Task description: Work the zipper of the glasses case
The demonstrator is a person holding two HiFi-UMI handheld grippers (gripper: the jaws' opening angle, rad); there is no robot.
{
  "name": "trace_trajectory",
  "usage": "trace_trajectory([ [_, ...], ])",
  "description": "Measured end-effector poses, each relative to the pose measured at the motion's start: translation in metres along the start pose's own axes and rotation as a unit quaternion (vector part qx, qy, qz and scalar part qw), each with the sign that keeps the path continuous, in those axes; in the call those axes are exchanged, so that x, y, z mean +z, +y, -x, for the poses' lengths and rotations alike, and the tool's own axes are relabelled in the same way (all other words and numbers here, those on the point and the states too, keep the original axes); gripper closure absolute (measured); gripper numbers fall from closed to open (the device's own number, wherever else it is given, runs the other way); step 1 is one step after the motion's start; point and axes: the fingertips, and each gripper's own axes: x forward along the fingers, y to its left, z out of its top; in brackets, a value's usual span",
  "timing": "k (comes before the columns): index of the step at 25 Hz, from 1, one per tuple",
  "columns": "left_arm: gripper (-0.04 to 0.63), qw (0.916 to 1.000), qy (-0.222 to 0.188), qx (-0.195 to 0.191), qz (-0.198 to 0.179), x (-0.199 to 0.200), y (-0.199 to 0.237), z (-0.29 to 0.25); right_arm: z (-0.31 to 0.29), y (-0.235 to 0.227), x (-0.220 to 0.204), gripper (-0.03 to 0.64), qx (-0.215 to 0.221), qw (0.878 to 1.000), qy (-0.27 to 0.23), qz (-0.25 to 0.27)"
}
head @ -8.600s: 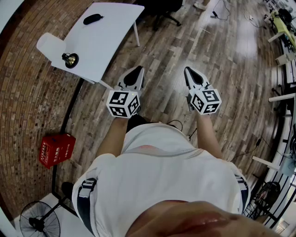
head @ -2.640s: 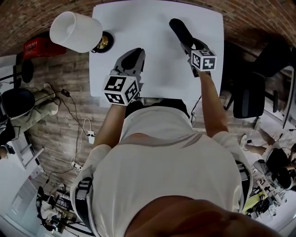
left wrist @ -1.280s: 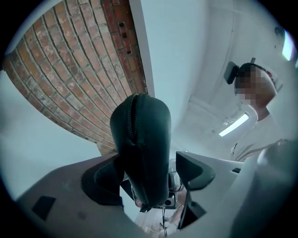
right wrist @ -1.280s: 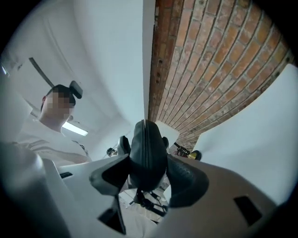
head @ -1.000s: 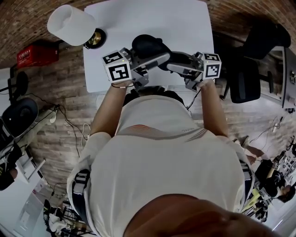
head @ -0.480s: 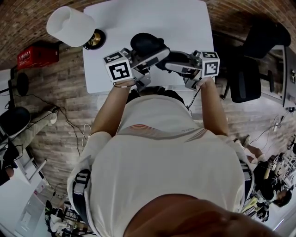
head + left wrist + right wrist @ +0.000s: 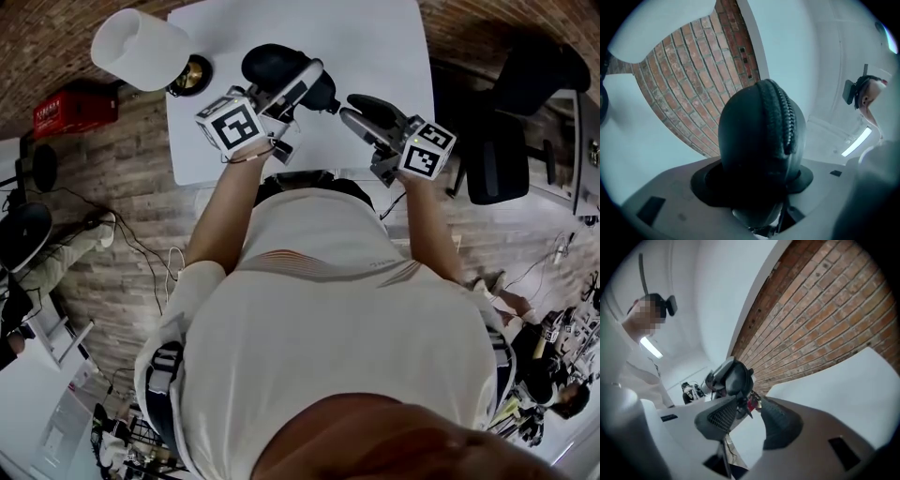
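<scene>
In the upper middle of the head view, the left gripper point(image 7: 300, 86) holds the black glasses case point(image 7: 272, 67) in front of the white counter point(image 7: 375, 37). The left gripper view shows the rounded case filling the centre of the frame. It is seated between the two jaws, which are closing on it and clamp it from both sides. The zipper point(image 7: 783, 112) runs as a toothed ridge over the top of the case, right of centre, and appears closed along the stretch that shows. A brick wall point(image 7: 693, 84) fills the upper left of that view behind the case.

The right gripper point(image 7: 354, 108) sits just right of the case in the head view, its tips pointing up and to the left toward it but apart from it. In the right gripper view its jaws stand apart with bare space between the pads, and they are closing. The case and the left gripper show small beyond them near the frame's centre.

At the upper left of the head view stand a white lamp shade point(image 7: 139, 49) and its brass base point(image 7: 194, 73). A red crate point(image 7: 70, 108) lies on the floor at the far left, and a dark chair point(image 7: 511, 150) is at the right.
</scene>
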Motion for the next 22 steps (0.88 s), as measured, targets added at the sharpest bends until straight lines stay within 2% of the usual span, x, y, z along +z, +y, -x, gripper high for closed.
trace_trajectory([
  [2,0.325,0.9997,-0.011,0.016,-0.011,0.007,0.003,-0.001,-0.002,-0.001,-0.016,0.453,-0.027,0.999,0.014,0.014],
  [5,0.325,0.9991,-0.020,0.033,-0.021,0.012,0.005,-0.004,-0.012,0.007,-0.034,0.473,-0.032,0.999,0.028,0.020],
  [8,0.325,0.9981,-0.026,0.047,-0.031,0.014,0.008,-0.004,-0.024,0.010,-0.032,0.505,-0.048,0.998,0.015,0.040],
  [13,0.325,0.9973,-0.034,0.058,-0.029,0.016,0.010,-0.004,-0.040,0.005,-0.023,0.508,-0.083,0.995,-0.004,0.059],
  [16,0.325,0.9969,-0.034,0.064,-0.031,0.017,0.011,-0.003,-0.043,0.002,-0.024,0.508,-0.107,0.991,0.003,0.080],
  [22,0.325,0.9969,-0.029,0.066,-0.032,0.013,0.011,-0.002,-0.049,0.002,-0.026,0.499,-0.121,0.987,0.013,0.108],
])
